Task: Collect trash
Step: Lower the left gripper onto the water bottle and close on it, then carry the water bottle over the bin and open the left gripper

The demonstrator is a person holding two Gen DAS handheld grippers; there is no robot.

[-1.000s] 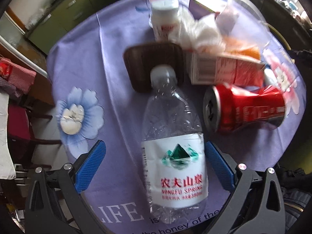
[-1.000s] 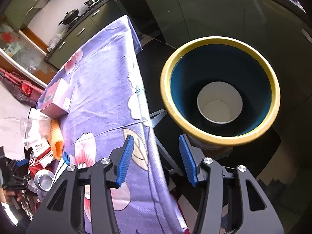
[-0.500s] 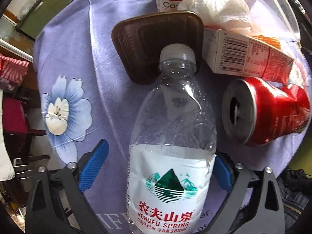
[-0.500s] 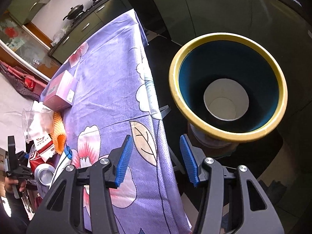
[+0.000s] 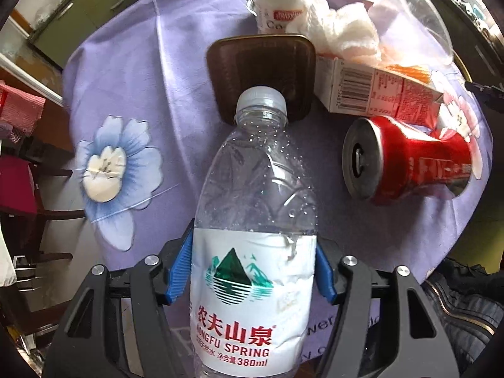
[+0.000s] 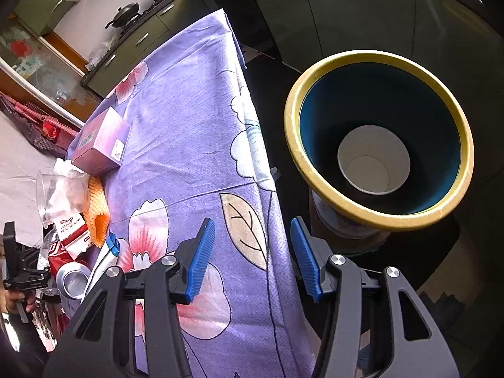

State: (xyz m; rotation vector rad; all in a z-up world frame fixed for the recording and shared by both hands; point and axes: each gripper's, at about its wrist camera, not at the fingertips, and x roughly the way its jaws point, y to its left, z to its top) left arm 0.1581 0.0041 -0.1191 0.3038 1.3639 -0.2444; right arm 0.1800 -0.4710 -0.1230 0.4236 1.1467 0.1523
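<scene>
We log a bin (image 6: pixel 378 145) with a yellow rim beside the counter (image 6: pixel 189 119), holding one paper cup (image 6: pixel 373 160). On the counter: a clear plastic cup (image 5: pixel 412 19) stuffed with tissue, a carton (image 5: pixel 378 91), a dented red can (image 5: pixel 406 163) on its side. Our left tool (image 5: pixel 252 271) has just been closing, and its blue pads touch the labelled middle of the water bottle (image 5: pixel 252 220) lying there. Our right tool (image 6: pixel 252 258) hangs half open over the counter's edge, holding nothing.
</scene>
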